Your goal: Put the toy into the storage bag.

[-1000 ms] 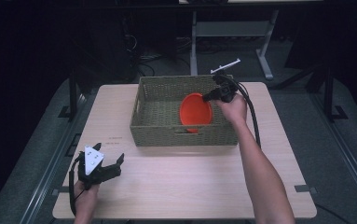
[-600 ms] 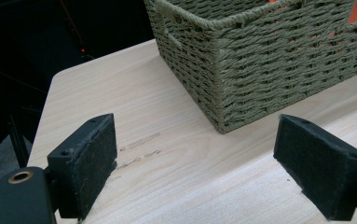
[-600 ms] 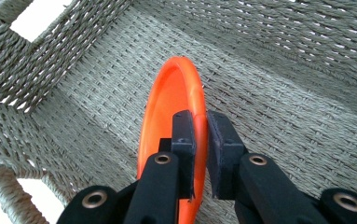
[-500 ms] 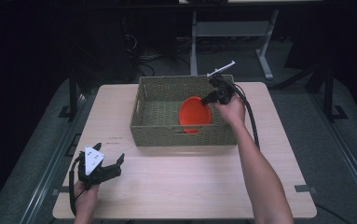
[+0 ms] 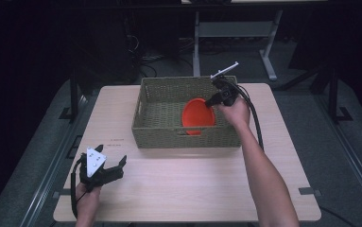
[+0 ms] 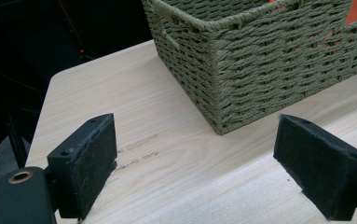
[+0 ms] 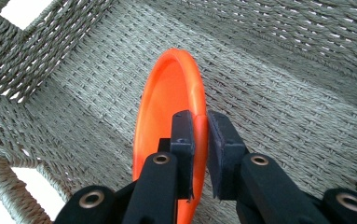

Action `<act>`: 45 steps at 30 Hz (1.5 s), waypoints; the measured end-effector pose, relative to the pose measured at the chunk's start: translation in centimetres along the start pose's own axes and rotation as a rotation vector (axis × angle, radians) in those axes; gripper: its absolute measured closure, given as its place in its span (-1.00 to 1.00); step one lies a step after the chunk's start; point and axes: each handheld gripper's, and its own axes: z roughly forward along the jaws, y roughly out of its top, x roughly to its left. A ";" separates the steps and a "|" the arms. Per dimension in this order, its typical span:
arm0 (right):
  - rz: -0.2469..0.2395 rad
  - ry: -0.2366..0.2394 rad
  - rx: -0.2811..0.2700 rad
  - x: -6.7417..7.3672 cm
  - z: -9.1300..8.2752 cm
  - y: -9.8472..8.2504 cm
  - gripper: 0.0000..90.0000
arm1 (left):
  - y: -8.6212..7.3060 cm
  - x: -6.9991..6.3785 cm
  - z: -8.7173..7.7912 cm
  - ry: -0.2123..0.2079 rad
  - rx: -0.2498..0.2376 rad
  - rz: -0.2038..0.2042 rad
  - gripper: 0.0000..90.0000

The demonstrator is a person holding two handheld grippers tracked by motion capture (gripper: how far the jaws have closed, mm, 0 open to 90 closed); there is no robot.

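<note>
Orange plate point(image 7: 167, 116): pinched on edge by right hand-held gripper point(image 7: 200, 140) inside basket point(image 5: 159, 135) (left hand-held gripper point(image 6: 204, 172) wide, idle); lifting out judged next.

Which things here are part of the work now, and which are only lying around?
In the job: orange plate, woven basket, right tool clamped on the plate's rim.
Idle: left tool, open, resting on the table; metal stand behind.
</note>
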 end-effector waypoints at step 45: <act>0.051 0.057 -0.048 -1.2 -1.9 -1.4 0.40 | -0.1 0.2 -0.2 0.005 0.000 -0.017 -0.72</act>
